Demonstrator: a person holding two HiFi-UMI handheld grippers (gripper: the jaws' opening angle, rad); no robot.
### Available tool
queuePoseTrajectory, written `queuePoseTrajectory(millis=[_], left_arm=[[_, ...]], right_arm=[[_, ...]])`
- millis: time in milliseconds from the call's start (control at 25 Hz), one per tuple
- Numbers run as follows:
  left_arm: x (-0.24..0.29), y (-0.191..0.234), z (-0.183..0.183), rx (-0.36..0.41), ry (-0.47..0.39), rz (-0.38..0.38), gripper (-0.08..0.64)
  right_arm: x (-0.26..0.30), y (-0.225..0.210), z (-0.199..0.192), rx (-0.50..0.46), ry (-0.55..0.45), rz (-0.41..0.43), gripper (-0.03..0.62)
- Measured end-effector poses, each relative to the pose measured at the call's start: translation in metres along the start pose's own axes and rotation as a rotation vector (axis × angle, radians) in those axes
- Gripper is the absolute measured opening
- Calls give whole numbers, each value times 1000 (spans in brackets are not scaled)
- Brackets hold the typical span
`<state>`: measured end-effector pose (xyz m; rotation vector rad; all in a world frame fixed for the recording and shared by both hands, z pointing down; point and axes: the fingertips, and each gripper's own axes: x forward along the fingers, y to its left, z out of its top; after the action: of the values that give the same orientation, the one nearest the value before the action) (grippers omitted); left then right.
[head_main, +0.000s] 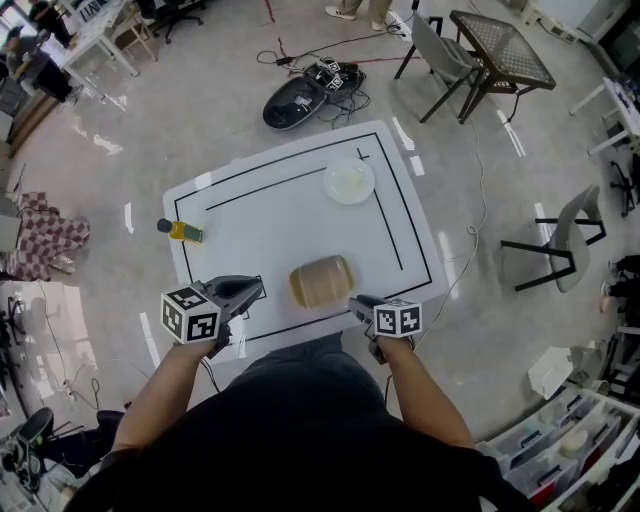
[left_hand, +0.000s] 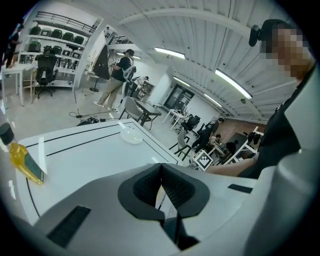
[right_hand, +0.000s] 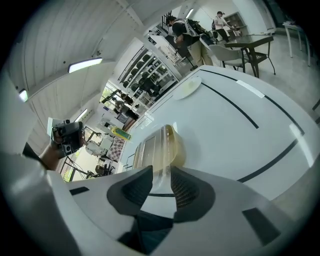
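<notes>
Jar (head_main: 322, 282) is lying on its side near the front edge of the counter (head_main: 290, 200), between the two tongs and touched by neither, so nothing is being gripped yet. At the far left, a bottle (head_main: 182, 231) of yellow liquid is lying flat by the black border line. The left tongs (head_main: 258, 290) are hovering with jaws pressed together on nothing. The jar is looking empty, though its tan wall is hiding much. The right tongs (head_main: 355, 303) are pointing at it, jaws slightly apart and empty. Farther right, a bowl (head_main: 349, 181) is sitting empty.
</notes>
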<state>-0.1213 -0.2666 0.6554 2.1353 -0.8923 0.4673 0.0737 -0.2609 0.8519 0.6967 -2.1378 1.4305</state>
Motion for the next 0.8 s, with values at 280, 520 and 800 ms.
queuePoseTrajectory(millis=[280, 520, 800], left_arm=[[1, 6, -1, -10, 1, 22, 22], [3, 15, -1, -22, 9, 41, 21], [8, 18, -1, -30, 29, 38, 21]], right_arm=[[13, -3, -5, 24, 40, 20, 150], [24, -3, -3, 54, 57, 67, 161], [29, -4, -3, 82, 77, 105, 152]])
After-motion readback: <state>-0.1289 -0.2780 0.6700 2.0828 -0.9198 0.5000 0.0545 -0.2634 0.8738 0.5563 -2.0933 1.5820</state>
